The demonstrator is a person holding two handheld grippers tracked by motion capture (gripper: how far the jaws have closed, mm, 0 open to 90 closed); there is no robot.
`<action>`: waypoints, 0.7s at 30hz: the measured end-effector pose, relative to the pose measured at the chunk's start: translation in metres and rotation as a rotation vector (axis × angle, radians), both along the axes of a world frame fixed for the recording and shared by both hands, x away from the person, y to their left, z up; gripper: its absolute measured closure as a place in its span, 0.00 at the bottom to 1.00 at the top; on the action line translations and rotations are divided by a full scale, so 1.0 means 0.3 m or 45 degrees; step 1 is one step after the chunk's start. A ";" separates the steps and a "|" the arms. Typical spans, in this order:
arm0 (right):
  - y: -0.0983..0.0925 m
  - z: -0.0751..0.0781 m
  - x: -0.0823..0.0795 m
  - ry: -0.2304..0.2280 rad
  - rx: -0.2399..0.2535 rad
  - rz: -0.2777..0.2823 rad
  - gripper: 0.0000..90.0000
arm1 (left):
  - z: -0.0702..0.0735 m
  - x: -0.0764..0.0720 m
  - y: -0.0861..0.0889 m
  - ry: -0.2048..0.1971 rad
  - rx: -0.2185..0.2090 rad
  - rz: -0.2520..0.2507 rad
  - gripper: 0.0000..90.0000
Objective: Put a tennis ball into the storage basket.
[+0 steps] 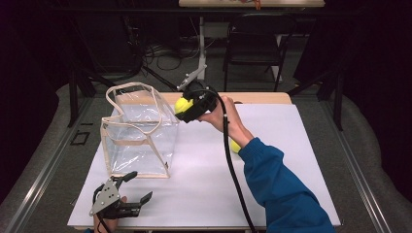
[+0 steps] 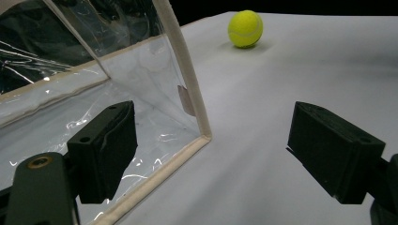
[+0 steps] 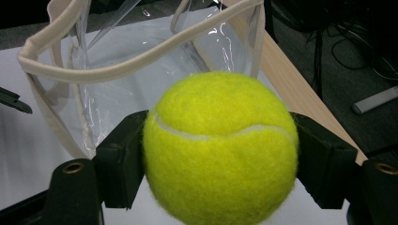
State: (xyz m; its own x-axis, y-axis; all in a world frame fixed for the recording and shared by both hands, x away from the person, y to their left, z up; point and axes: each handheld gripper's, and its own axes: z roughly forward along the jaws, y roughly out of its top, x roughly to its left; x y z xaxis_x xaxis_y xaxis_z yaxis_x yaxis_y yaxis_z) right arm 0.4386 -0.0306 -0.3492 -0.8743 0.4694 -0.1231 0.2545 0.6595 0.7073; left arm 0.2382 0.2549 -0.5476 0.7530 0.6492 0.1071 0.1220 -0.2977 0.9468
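Tennis ball, held: point(image 3: 219, 147) pinched between both black jaws of my right gripper point(image 1: 187, 110), one jaw pressed on each flank; seam curves across its face in the right gripper view.
Tennis ball, loose: point(image 2: 245, 28) second yellow ball resting on the white table top point(image 1: 272, 145), well apart from my left gripper point(image 1: 127, 187); in the high view it peeks out point(image 1: 235, 146) beside my blue sleeve point(image 1: 284, 189).
Bag: point(image 1: 138, 133) clear plastic tote with cream trim, standing upright on the left part of the table, mouth open upward, handles point(image 1: 138, 99) arching over it.
Bag contents: nothing visible inside through the clear walls.
Left gripper: near edge of the table, jaws spread wide, gripping nothing; bag's lower corner point(image 2: 204, 136) sits just ahead, between the jaws' line of sight, left jaw seen against the bag's wall. Whether that jaw touches the plastic, I cannot tell.
Right gripper: raised above the table, just beside the bag's upper right rim, jaws closed to ball width on the held ball; cable point(image 1: 231, 165) trails back along my forearm.
Held ball vs bag: outside the bag, near its rim and handle point(image 3: 136, 65), not in the opening.
Farther off: wooden table edge point(image 1: 262, 98) past the white top; a dark chair point(image 1: 255, 41) and floor cables point(image 1: 170, 56) beyond.
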 end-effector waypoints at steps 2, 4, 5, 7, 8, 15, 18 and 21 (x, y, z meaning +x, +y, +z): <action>0.003 0.004 0.000 -0.003 0.001 0.006 0.29 | 0.000 0.000 0.000 0.000 -0.001 0.001 0.18; 0.008 0.008 0.000 -0.007 0.002 0.007 0.29 | 0.001 0.000 0.000 0.002 0.002 -0.003 0.18; 0.009 0.010 0.000 -0.008 0.002 0.009 0.29 | 0.001 0.000 0.000 0.002 0.002 -0.003 0.18; 0.014 0.014 0.000 -0.012 0.003 0.010 0.29 | 0.001 0.000 0.000 0.002 0.003 -0.004 0.18; 0.016 0.016 0.000 -0.014 0.005 0.011 0.29 | 0.001 0.000 0.000 0.002 0.003 -0.004 0.18; 0.028 0.028 0.001 -0.031 0.020 0.013 0.29 | 0.001 -0.002 0.001 0.000 0.003 0.001 0.18; 0.033 0.030 0.002 -0.029 0.025 0.012 0.29 | 0.002 -0.002 0.002 -0.001 0.004 0.000 0.18; 0.036 0.031 0.004 -0.029 0.038 0.016 0.29 | 0.001 -0.002 0.000 -0.003 0.002 0.000 0.18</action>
State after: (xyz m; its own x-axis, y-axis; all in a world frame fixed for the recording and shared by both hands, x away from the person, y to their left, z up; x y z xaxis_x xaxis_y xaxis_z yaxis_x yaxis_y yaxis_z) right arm 0.4399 -0.0200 -0.3397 -0.8772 0.4624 -0.1291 0.2300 0.6409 0.7324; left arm 0.2375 0.2549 -0.5473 0.7526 0.6492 0.1097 0.1202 -0.2993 0.9466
